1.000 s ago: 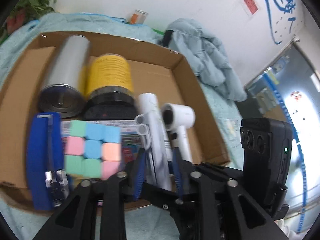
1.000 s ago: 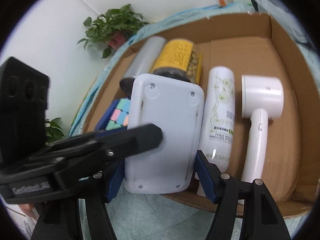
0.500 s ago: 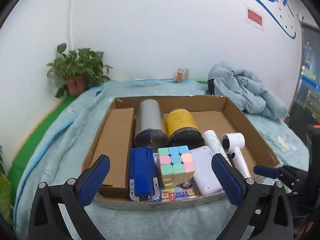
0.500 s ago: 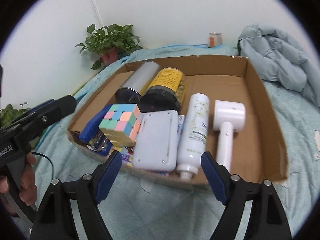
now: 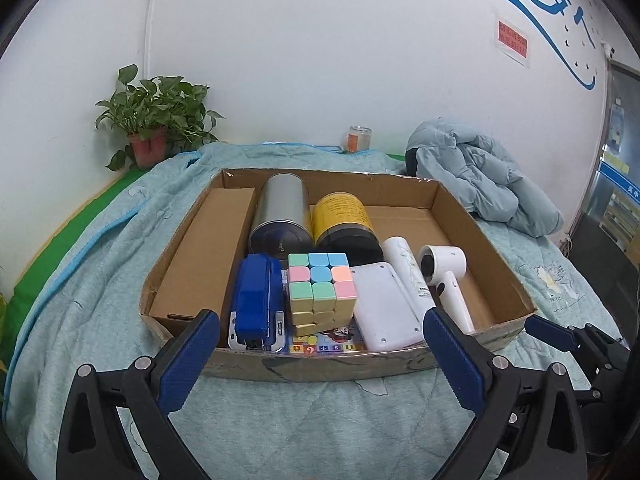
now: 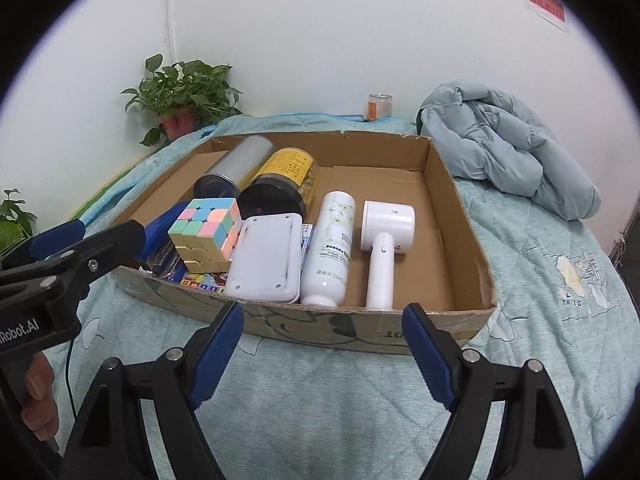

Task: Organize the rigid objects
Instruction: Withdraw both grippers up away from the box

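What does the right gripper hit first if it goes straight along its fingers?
Likely the near wall of the cardboard box: the open right gripper points at it across bare blanket, with the white bottle just behind. Depth is uncertain.

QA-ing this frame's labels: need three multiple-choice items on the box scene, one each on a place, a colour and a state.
1. What lies directly left of the puzzle cube in the left wrist view?
A. hair dryer
B. blue stapler
C. jacket

2. What colour is the label on the black-lidded jar?
A. yellow
B. red
C. white

3. How is the left claw?
A. shut on the cube
B. shut on the bottle
C. open, empty

Answers:
1 B, the blue stapler lies beside the cube's left face.
2 A, its wrap is yellow.
3 C, its pads stand wide apart outside the cardboard box.
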Motion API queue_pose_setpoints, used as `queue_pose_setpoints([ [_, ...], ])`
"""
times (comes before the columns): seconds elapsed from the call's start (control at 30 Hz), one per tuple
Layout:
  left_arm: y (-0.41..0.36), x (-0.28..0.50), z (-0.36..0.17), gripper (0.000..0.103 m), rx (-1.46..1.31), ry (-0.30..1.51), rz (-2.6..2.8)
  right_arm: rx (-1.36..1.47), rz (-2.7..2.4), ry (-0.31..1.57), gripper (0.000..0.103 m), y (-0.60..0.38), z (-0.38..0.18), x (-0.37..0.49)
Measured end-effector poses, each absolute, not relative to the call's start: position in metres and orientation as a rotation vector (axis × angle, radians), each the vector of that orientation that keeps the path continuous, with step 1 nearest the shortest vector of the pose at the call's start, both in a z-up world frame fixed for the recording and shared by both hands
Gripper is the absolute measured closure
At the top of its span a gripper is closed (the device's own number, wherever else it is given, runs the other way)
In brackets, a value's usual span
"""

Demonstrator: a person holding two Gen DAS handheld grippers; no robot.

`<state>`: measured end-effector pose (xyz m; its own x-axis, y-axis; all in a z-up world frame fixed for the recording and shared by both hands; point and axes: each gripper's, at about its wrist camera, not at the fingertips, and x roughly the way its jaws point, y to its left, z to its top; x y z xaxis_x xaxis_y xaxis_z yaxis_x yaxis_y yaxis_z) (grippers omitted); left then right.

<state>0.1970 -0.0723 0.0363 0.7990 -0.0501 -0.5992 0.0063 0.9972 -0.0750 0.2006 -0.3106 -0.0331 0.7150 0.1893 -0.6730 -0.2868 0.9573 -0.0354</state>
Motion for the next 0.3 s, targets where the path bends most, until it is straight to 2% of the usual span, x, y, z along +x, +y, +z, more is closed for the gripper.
queue_pose_setpoints([
  [0.3,-0.0757,0.1949,0.0397,0.001,-0.065,0.638,-0.040,-0.158,0.263,0.708,0.022,-0.3121,-0.0287,0.1964],
])
